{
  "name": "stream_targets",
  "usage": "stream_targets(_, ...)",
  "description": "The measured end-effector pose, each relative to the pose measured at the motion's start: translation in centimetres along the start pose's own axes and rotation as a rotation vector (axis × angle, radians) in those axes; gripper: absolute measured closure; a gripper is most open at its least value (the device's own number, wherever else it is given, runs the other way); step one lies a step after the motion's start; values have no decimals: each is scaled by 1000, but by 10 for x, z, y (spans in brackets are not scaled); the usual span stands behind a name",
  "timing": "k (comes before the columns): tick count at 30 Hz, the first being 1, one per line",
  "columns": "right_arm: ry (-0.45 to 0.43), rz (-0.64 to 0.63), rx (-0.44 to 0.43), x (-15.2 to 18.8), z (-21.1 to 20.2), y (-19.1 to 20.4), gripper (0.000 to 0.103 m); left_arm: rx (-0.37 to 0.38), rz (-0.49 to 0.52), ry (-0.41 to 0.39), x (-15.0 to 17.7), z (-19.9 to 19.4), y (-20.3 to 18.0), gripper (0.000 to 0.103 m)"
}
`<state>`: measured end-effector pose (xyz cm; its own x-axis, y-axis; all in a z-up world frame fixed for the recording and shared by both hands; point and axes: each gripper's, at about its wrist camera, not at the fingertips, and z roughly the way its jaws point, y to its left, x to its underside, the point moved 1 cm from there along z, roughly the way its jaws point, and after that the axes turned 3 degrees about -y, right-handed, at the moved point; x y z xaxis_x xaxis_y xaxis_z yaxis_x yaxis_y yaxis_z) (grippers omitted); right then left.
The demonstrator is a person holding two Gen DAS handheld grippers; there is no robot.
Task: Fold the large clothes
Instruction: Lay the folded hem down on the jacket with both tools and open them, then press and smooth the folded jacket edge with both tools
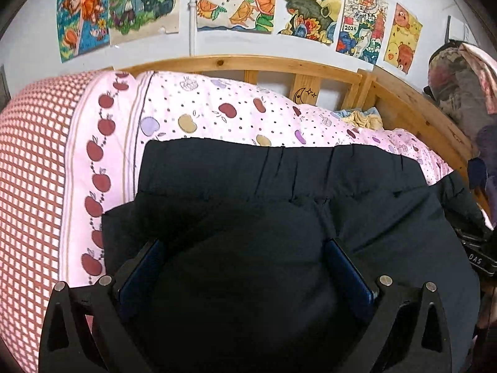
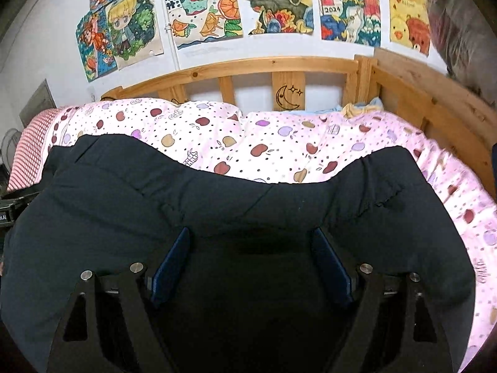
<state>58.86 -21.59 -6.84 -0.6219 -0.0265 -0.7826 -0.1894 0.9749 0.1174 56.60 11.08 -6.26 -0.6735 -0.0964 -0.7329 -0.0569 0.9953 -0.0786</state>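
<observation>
**Dark garment spread on the apple-print quilt**

Behind the wooden bed rail, coloured drawings cover the wall; a pink apple-print quilt lies just before the rail. The black garment lies on the quilt's near side, bulky, with stitched seams. The left gripper and right gripper both hover over it, jaws spread, holding nothing.

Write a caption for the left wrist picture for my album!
Open left claw over a black garment spread on the apple-print quilt.
</observation>
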Motion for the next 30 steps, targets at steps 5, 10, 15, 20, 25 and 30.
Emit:
stream_targets(5, -4, 38, -21, 7, 15, -7, 25, 16, -28, 0, -1, 13, 3, 0)
stream_targets(10, -16, 55, -33, 12, 22, -10, 25, 19, -35, -11, 1, 19, 2, 0)
stream_targets(15, -39, 68, -45, 15, 21, -11, 25, 20, -33, -27, 4, 18, 2, 0)
stream_targets(20, -62, 67, -43, 19, 16, -10, 25, 17, -27, -37, 6, 16, 1, 0)
stream_targets(25, -80, 70, -49, 22, 13, -13, 25, 20, -24, -56, 10, 12, 1, 0)
stream_targets(30, -87, 70, -50, 23, 12, -13, 24, 27, -29, -63, 11, 11, 3, 0)
